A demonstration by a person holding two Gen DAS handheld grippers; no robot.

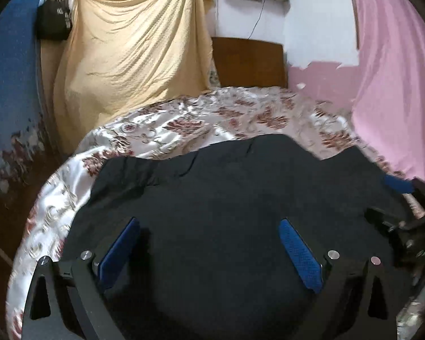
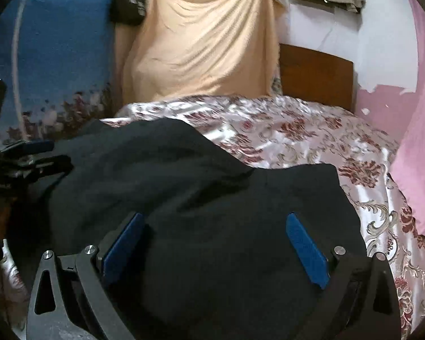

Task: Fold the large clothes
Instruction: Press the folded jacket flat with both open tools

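1. Lying across the near part of the bed [image 1: 184, 124], the dark cloth [image 1: 226, 198] is spread over the flowery cover and fills most of both views. It is the big piece to be folded. Its far edge runs from side to side, so its long way goes across, from one hand to the other.
2. Both hands hang over the near part of this cloth and point forward and down at it. The cloth lies under them and stretches away in front of them.
3. On the left side, the cloth looks flat, with a few small wrinkles near the far edge. On the right side, it bunches up in a soft hump, as the right wrist view shows.
4. The left hand-held gripper [image 1: 209, 252] has its blue pads spread wide. Nothing is between them; only the cloth shows below.
5. The right hand-held gripper [image 2: 215, 249] is spread wide too and pinches nothing. In the left wrist view it shows at the right rim, over the right end of the cloth.
6. Each hand is nearer to its own end, so the next grab will likely be one end for each hand.
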